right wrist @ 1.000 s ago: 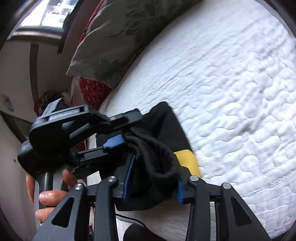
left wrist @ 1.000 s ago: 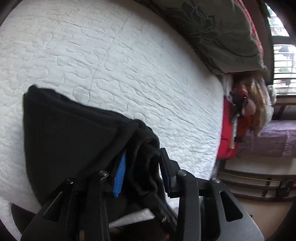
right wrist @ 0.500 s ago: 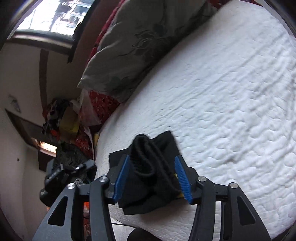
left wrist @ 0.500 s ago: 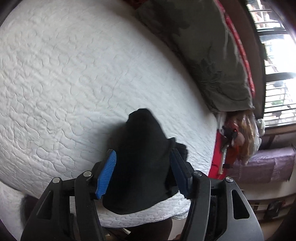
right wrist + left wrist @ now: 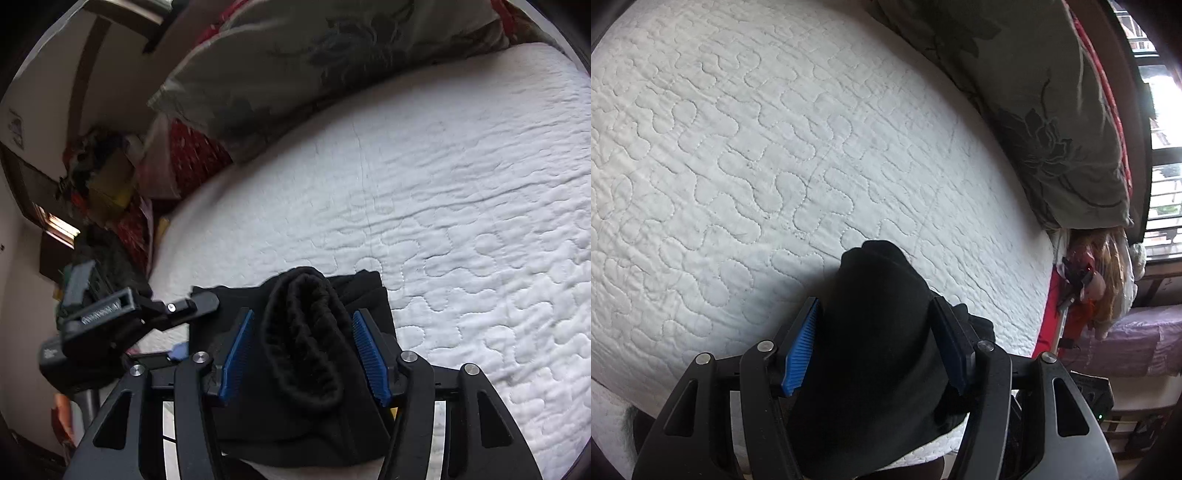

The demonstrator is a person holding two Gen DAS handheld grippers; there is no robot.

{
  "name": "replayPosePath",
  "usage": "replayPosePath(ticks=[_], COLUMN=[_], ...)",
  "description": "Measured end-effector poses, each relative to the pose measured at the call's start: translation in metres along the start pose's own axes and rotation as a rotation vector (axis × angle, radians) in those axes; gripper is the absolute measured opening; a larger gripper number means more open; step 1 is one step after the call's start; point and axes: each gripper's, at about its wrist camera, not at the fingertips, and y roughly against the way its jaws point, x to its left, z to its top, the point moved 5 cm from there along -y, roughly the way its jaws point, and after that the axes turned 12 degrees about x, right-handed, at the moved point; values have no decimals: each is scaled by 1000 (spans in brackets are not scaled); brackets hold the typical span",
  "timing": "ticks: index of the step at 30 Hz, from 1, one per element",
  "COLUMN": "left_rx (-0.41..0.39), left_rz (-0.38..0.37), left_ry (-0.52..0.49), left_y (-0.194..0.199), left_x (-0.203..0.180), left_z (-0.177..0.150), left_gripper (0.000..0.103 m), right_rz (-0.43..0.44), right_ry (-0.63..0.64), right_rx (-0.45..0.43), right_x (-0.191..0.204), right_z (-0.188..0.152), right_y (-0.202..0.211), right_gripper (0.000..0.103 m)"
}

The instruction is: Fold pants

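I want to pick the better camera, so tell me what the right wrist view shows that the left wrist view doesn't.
Only the right wrist view shows the left gripper from outside and the ribbed waistband bunched between the right gripper pads. Only the left wrist view shows the window and the purple cover. Both show the black pants on the white quilt, the grey floral pillow, and jaws standing apart around the cloth.

Cloth on cloth, hard plastic above.
The pants (image 5: 306, 343) are matt black knit, ribbed and fuzzy at the folded edge; the quilt (image 5: 746, 147) is white stitched cotton, puckered; the pillow (image 5: 1045, 110) has a soft sheen; gripper pads (image 5: 799, 350) are ridged blue rubber on smooth black plastic.
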Motion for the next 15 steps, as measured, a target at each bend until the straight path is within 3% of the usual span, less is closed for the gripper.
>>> replayPosePath(ticks=[1,3,6,10,15], left_rx=[-2,-9,-18,-50,-42], left_rz=[7,31,12,82,127], left_ry=[5,18,32,-14,-13], left_y=[-2,-5,-3,-11,-24], left_x=[0,-1,-8,-15,-14], left_z=[0,2,1,7,12], left_gripper=[59,50,46,45,46], right_rz=[-17,-22,-18,78,38], right_ry=[6,22,34,-14,-73], right_rx=[-2,4,8,-70,-15], right_x=[-2,-3,-8,-20,-47], right_z=[1,2,3,4,-4], right_y=[-4,-8,-5,28,3], right_gripper=[58,43,24,23,25])
